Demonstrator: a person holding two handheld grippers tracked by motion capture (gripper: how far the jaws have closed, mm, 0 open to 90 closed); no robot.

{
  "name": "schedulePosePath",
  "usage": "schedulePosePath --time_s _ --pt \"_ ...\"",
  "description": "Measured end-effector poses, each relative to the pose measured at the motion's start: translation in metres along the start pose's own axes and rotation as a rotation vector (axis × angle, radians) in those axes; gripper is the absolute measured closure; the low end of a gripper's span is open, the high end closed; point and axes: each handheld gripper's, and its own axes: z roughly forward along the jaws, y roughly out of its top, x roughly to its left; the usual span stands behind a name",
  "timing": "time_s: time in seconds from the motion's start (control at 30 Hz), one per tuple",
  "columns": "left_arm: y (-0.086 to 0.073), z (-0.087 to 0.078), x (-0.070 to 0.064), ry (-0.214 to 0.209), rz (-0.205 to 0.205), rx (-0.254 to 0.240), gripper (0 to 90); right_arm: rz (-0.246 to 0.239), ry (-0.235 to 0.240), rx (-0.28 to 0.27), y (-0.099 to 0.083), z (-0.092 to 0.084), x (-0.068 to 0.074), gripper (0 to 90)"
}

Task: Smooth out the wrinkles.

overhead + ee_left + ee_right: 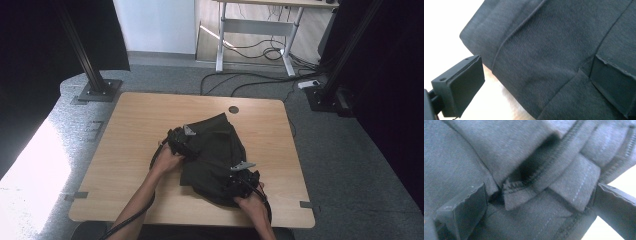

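Centrally on the table (135,130), a dark folded garment (217,150) is found. The left gripper (181,141) is set at its left edge, jaws spread; the right gripper (243,181) at its near corner, jaws spread around folded hems.

Beyond my fingers' reach I see a grey carpet floor (350,150), a white-legged desk (260,25), tangled floor cables (260,52) and black frame posts (82,47); sunlight glares at left.

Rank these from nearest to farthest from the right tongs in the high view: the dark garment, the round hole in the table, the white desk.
1. dark garment, under the right tongs
2. round hole, at the table's far edge
3. white desk, on the floor beyond
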Motion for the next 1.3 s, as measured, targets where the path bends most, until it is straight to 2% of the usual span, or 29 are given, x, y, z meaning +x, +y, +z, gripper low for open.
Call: schedulePosePath --time_s 0.1,0.27,0.5,0.57,0.6,0.67,0.73,0.77,0.83,0.87,0.9,0.93,0.97,1.0,1.03,1.13,1.17,1.27,1.3 --pt "-0.008 -0.006 -0.001 0.012 -0.012 0.000 0.7 -0.015 -0.031 0.000 0.002 -0.001 -0.003 0.0" --pt "-0.023 -0.020 -0.004 0.038 -0.016 -0.009 2.8 0.013 -0.061 -0.009 0.004 0.001 -0.018 1.5" --pt "-0.044 -0.044 -0.022 0.105 -0.029 -0.013 4.0 0.055 -0.079 -0.020 0.013 0.010 -0.042 2.2" --pt "-0.046 -0.051 -0.025 0.094 -0.020 -0.012 4.0 0.066 -0.090 -0.026 0.017 0.013 -0.047 2.8" --pt "-0.045 -0.058 -0.023 0.076 -0.013 -0.017 3.9 0.071 -0.083 -0.025 0.019 0.015 -0.049 3.3" --pt "-0.041 -0.067 -0.015 0.081 -0.013 -0.038 1.5 0.068 -0.068 -0.016 0.022 0.015 -0.052 6.8" --pt "-0.033 -0.079 0.000 0.080 -0.034 -0.086 1.5 0.057 -0.086 -0.017 0.026 0.009 -0.051 10.8" --pt "-0.029 -0.082 0.009 0.076 -0.057 -0.109 1.6 0.058 -0.083 -0.027 0.027 0.005 -0.051 11.2" --pt "-0.022 -0.084 0.027 0.097 -0.075 -0.118 1.6 0.063 -0.069 -0.074 0.031 -0.009 -0.047 11.3" --pt "-0.018 -0.080 0.039 0.121 -0.078 -0.103 2.0 0.055 -0.062 -0.094 0.034 -0.017 -0.043 11.2" --pt "-0.016 -0.076 0.045 0.133 -0.088 -0.092 2.3 0.048 -0.047 -0.112 0.037 -0.025 -0.038 10.9" --pt "-0.016 -0.076 0.045 0.133 -0.088 -0.092 2.5 0.043 -0.036 -0.121 0.038 -0.029 -0.034 10.3" --pt "-0.015 -0.068 0.055 0.137 -0.103 -0.074 2.5 0.043 -0.036 -0.121 0.038 -0.029 -0.034 10.3" --pt "-0.016 -0.061 0.062 0.138 -0.114 -0.058 2.8 0.022 -0.008 -0.139 0.042 -0.037 -0.019 7.2" --pt "-0.018 -0.049 0.070 0.147 -0.115 -0.021 3.0 0.015 0.004 -0.147 0.042 -0.038 -0.013 5.9" --pt "-0.027 -0.027 0.076 0.164 -0.093 0.044 3.1 -0.005 0.029 -0.134 0.041 -0.033 0.006 0.0" --pt "-0.030 -0.024 0.076 0.169 -0.094 0.049 3.3 -0.008 0.027 -0.124 0.039 -0.028 0.014 0.0" --pt "-0.041 -0.016 0.076 0.174 -0.111 0.074 5.2 -0.003 0.018 -0.098 0.035 -0.015 0.026 0.0" --pt "-0.047 -0.016 0.077 0.154 -0.134 0.074 6.1 -0.001 0.010 -0.090 0.033 -0.010 0.027 0.0"
